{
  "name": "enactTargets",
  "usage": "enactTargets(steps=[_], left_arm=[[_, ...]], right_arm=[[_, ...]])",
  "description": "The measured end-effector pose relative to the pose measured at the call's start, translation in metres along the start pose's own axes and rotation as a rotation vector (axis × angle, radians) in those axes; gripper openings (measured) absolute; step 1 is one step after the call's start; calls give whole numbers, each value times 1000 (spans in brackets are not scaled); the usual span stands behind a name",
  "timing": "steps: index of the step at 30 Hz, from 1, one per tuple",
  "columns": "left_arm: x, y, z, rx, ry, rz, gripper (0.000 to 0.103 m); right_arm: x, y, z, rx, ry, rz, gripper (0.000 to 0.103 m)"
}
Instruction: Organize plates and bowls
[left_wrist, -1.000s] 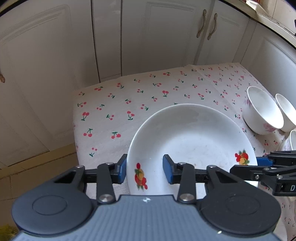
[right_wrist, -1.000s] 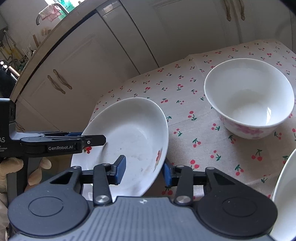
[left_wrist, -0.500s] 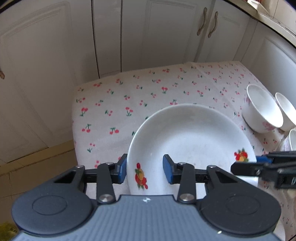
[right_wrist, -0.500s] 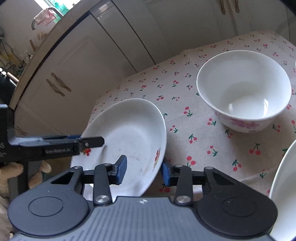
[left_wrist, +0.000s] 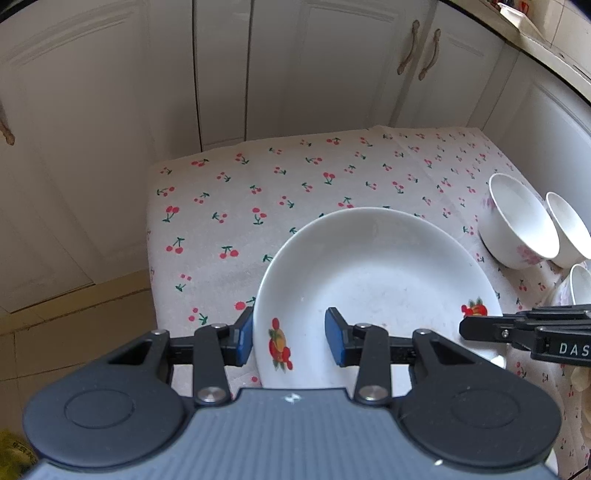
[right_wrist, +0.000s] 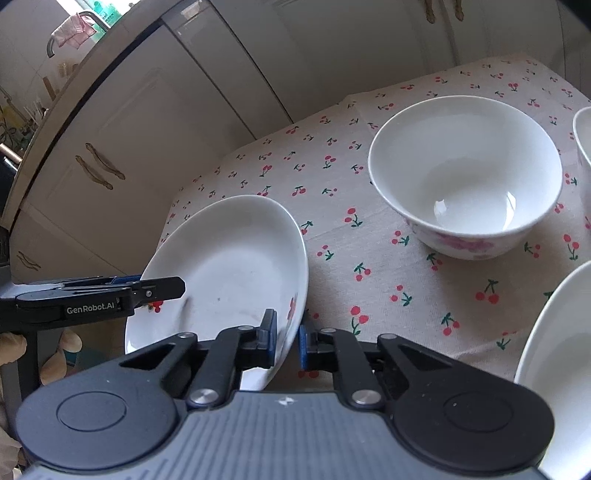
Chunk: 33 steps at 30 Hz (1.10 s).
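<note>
A white plate (left_wrist: 373, 273) with fruit decals hangs tilted over the cherry-print tablecloth (left_wrist: 258, 184). My left gripper (left_wrist: 289, 336) is shut on its near left rim, one blue pad outside the rim and one over the inside. In the right wrist view the same plate (right_wrist: 229, 254) has its right rim pinched by my right gripper (right_wrist: 286, 341), which is shut on it. The left gripper (right_wrist: 162, 290) shows there at the plate's far side. A white bowl (right_wrist: 465, 177) with pink flowers stands on the cloth to the right.
Two more white bowls (left_wrist: 569, 229) (left_wrist: 581, 284) stand beside the first at the table's right. A white dish rim (right_wrist: 554, 350) fills the lower right of the right wrist view. White cabinets (left_wrist: 295, 74) close in behind; the table's left edge drops to tiled floor (left_wrist: 74, 314).
The right gripper's jaws have closed onto the plate's rim. The left gripper keeps its grip, and the plate has barely moved.
</note>
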<state>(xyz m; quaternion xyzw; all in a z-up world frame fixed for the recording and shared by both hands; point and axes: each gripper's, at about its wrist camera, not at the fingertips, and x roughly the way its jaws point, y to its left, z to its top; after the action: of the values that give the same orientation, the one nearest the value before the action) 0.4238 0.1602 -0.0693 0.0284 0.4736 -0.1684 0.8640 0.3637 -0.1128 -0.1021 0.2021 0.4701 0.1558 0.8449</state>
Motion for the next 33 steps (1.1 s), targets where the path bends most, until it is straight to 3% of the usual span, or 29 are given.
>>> enactTargets(steps=[19,33], left_arm=[[-16,-17,16,16,-27,13,39],[-68,-49,7,40,-48,60,39]], right_arm=[[-23,-1,10,19,-24,3,15],[-68,2,4,29,-30,38,15]])
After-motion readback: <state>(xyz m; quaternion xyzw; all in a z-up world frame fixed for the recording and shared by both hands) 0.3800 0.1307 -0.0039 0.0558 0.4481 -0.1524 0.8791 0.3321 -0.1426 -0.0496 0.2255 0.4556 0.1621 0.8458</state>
